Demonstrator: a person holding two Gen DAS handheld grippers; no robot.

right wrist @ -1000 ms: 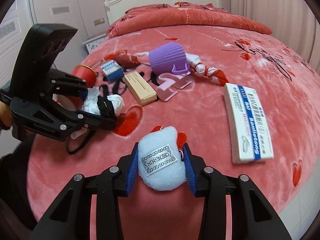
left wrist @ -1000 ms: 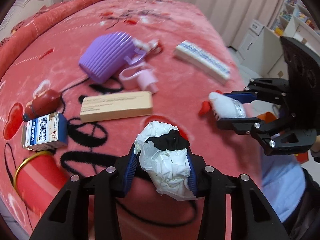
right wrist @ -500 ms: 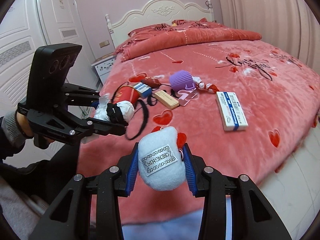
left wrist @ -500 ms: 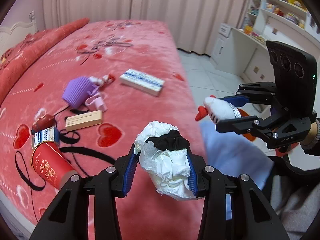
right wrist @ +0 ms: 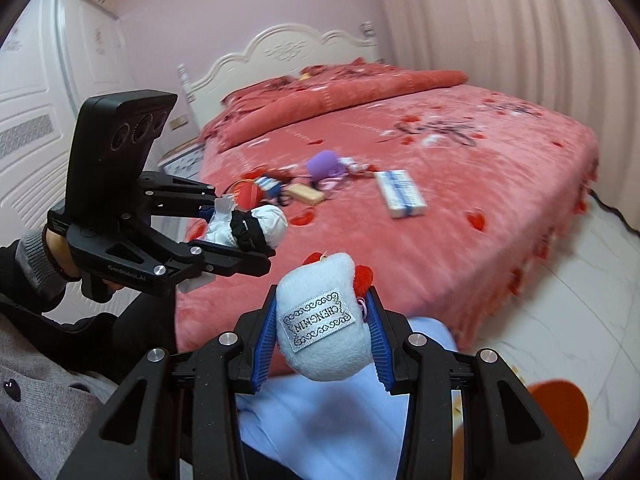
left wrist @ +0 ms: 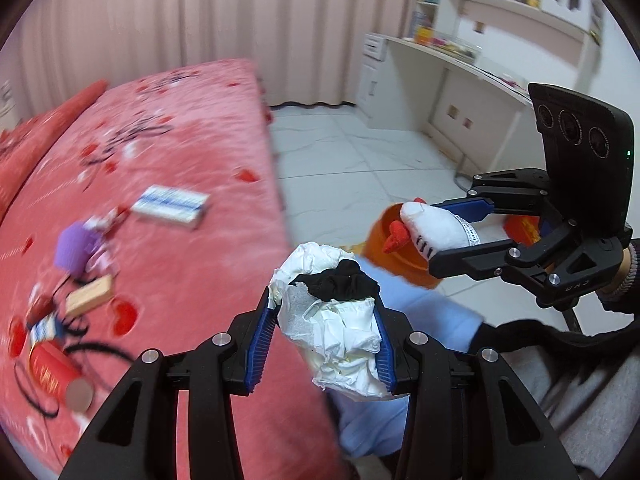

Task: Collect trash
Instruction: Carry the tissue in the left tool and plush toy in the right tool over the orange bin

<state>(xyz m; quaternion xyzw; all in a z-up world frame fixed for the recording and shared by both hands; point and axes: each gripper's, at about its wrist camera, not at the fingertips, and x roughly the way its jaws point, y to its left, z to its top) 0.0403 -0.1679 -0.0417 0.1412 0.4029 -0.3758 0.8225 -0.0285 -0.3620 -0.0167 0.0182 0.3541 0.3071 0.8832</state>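
Note:
My left gripper [left wrist: 320, 344] is shut on a crumpled white tissue wad with a black band [left wrist: 340, 320], held in the air off the bed's side; it also shows in the right wrist view [right wrist: 244, 228]. My right gripper [right wrist: 324, 336] is shut on a small white plush toy with red trim [right wrist: 320, 332], seen in the left wrist view [left wrist: 432, 228] just above an orange bin [left wrist: 400, 248] on the floor. The bin's rim shows in the right wrist view [right wrist: 560, 404] at the lower right.
The red bed [left wrist: 160, 208] holds a white and blue box [left wrist: 170, 204], a purple pouch [left wrist: 78, 248], a tan box [left wrist: 90, 294], a red can [left wrist: 52, 372] and a black cord [left wrist: 92, 350]. A desk with shelves [left wrist: 460, 64] stands past the tiled floor [left wrist: 360, 160].
Both grippers have pulled back from the bed and swung toward the floor side, each holding its item. The orange bin has come into view under the right gripper.

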